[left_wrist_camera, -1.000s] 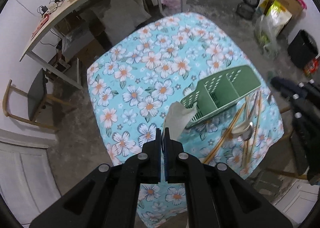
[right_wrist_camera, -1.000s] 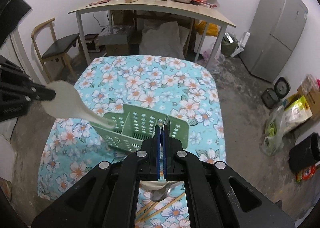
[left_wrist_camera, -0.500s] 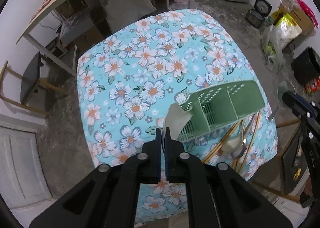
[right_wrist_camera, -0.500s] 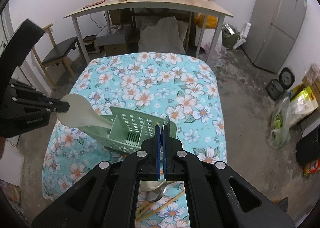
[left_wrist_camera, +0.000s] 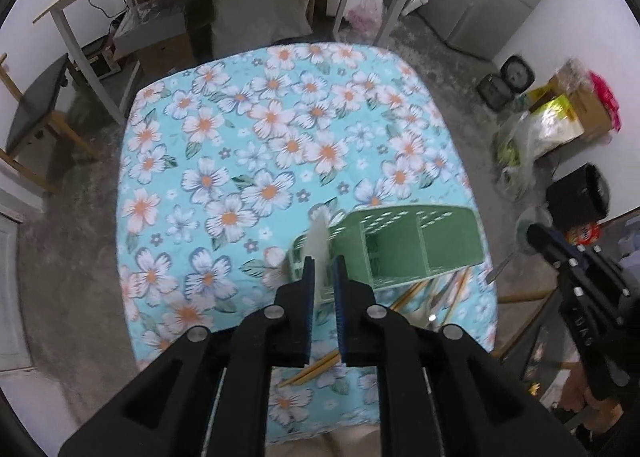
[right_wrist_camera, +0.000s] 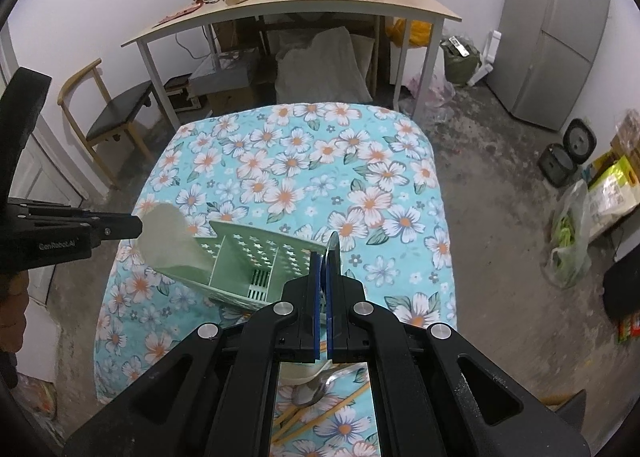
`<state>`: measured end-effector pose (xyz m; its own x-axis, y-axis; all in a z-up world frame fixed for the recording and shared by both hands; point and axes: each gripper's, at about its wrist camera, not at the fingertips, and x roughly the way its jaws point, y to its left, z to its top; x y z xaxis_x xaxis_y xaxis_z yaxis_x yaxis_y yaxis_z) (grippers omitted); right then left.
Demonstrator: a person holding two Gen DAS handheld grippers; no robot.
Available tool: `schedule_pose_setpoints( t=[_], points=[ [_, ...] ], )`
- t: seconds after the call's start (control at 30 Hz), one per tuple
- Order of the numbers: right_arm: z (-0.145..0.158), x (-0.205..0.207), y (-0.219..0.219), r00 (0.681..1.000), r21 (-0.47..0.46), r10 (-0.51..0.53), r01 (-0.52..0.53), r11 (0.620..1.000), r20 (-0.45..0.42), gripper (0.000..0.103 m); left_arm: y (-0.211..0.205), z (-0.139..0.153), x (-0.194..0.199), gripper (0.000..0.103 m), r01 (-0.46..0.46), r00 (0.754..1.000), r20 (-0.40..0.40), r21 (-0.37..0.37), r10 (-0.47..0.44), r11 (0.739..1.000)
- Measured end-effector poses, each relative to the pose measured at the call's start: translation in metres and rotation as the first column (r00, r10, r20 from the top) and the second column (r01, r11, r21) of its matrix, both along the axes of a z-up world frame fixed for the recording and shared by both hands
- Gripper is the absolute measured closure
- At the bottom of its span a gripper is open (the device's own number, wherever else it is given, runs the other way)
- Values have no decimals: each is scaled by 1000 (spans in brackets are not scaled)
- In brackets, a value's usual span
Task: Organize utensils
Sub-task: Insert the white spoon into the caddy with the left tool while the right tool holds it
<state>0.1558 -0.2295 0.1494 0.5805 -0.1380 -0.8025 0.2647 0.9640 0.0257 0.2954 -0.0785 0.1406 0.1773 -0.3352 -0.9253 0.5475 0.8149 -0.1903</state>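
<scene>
- Left wrist view: the white rice paddle point(left_wrist_camera: 318, 245) stands handle-down in the end compartment of the green caddy point(left_wrist_camera: 404, 247), just ahead of the left claw point(left_wrist_camera: 320, 271), so that piece looks placed.
- Chopsticks point(right_wrist_camera: 316, 415) and a metal spoon point(right_wrist_camera: 316, 393) lie loose on the floral tablecloth point(right_wrist_camera: 288, 161) below the right claw point(right_wrist_camera: 324, 265); these remain.
- Left claw: slightly parted around the paddle blade, seemingly letting go.
- Right claw: pinched on a thin metal utensil point(right_wrist_camera: 334, 243) poised over the caddy's near rim.

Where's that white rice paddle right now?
The paddle stands in the left end compartment of the green caddy, its head sticking out between the fingers of the left gripper, seen at left in the right view.
</scene>
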Motion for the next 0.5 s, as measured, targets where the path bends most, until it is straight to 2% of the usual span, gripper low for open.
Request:
schedule_pose_setpoints(
  t=[0.1, 0.27, 0.43, 0.5],
  points=[
    [3, -3, -3, 1000, 7, -6, 6, 1000, 5, 103, -1, 2, -3, 86, 5, 1000, -5, -35, -5, 999],
    [13, -8, -8, 999, 29, -26, 25, 999, 27, 103, 2, 3, -7, 84, 6, 1000, -6, -60, -7, 998],
    [33, -13, -13, 996, 58, -53, 48, 997, 73, 103, 9, 6, -13, 73, 0, 1000, 0, -86, 0, 996],
    [40, -14, -16, 994, 80, -63, 56, 995, 90, 103, 12, 5, -15, 71, -4, 1000, -1, -90, 4, 996]
  ],
)
